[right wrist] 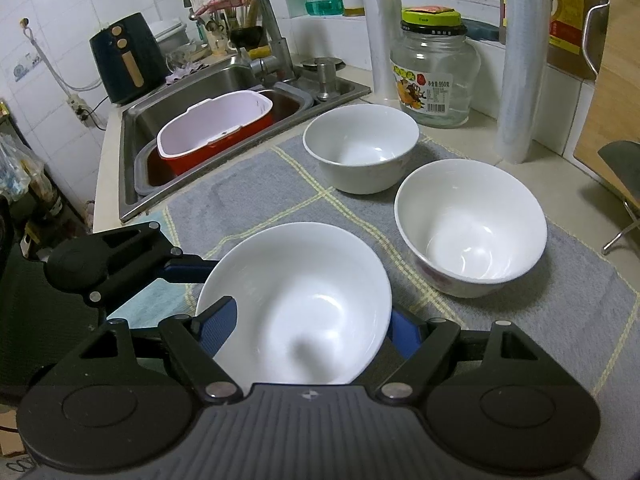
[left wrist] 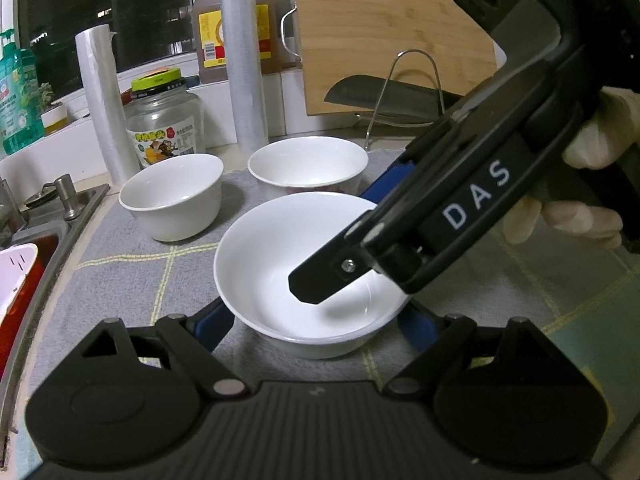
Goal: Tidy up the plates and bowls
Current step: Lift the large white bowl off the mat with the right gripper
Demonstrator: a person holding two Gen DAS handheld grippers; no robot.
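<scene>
White bowls [right wrist: 296,304], three; tongs, seemingly two.

Both wrist cameras sit close above the nearest bowl [left wrist: 312,276] [right wrist: 296,304], looking forward along their claws: left toward the window, right toward the sink [right wrist: 224,80]. Both show all three bowls.

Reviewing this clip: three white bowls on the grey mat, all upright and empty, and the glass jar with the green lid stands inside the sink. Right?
Not quite. The glass jar stands on the counter behind the grey mat, beside the sink, not in it; the right wrist view shows this. The three white bowls are upright and empty, as stated.
</scene>
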